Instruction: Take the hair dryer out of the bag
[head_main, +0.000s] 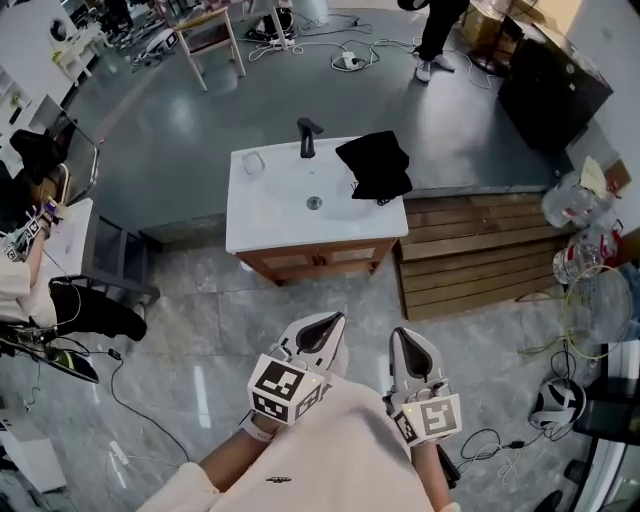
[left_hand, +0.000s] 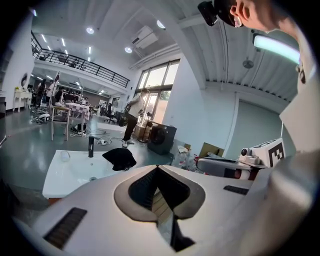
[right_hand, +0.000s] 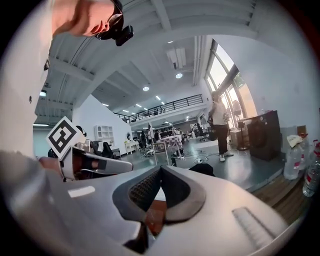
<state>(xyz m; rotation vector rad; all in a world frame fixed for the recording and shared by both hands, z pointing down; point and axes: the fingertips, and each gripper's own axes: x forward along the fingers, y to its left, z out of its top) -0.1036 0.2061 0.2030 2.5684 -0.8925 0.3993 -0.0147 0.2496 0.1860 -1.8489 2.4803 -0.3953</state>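
Nearest you, your left gripper and right gripper were side by side, each with its fingers pressed together on nothing. Ahead of the fingers stood the white washbasin worktop on its wooden cabinet, with a black tap at its far edge. The soft black fabric bag lay on the worktop's far right corner, well apart from both pairs of fingers. You could not make out the hair dryer. Further off, a person stood on the grey floor.
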